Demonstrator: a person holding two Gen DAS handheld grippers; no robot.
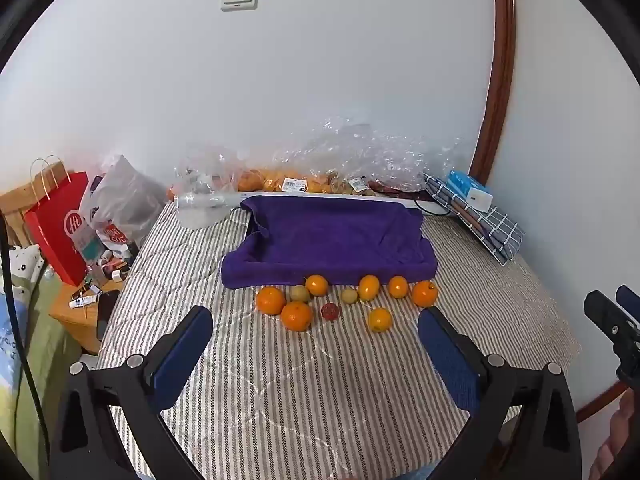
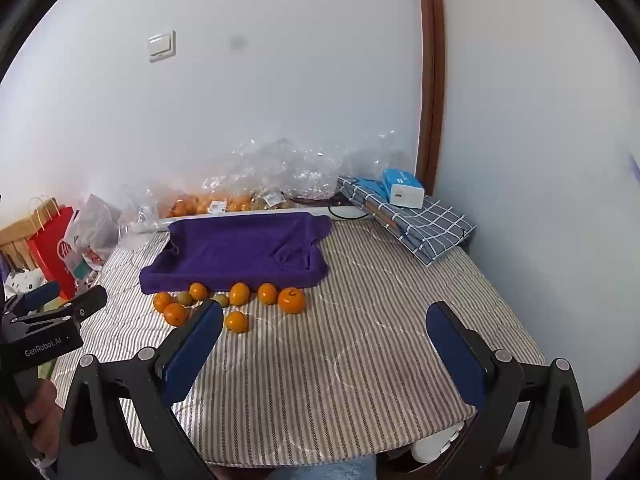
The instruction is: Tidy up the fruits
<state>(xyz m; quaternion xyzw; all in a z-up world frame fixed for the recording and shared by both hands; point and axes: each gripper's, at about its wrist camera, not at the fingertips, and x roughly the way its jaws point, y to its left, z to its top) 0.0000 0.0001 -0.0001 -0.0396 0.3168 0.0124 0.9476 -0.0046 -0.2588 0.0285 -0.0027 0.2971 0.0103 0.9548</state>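
Striped bedding (image 1: 320, 380) covered a bed set against a white wall (image 1: 320, 80). From the left wrist view, the left gripper (image 1: 316, 322) hovered over the bedding with its blue pads (image 1: 180, 356) spread wide and nothing between them. Ahead lay a purple towel (image 1: 328, 240), draped over a tray-like shape. Just in front of it sat the fruits (image 1: 344, 300): several oranges, two small greenish ones and one small red one (image 1: 330, 311) (loosely scattered, some touching). Clear bags (image 1: 360, 156) of more oranges lined the wall behind. A red bag (image 1: 60, 224) stood at far left, a checked bundle (image 1: 480, 216) at right. The right gripper (image 1: 612, 308) showed at the right edge.

From the right wrist view, the right gripper (image 2: 324, 312) was likewise wide open and empty above the bedding (image 2: 340, 380). The fruits (image 2: 236, 300) lay ahead and left, below the towel (image 2: 240, 248). The left gripper (image 2: 64, 296) appeared at the left edge.
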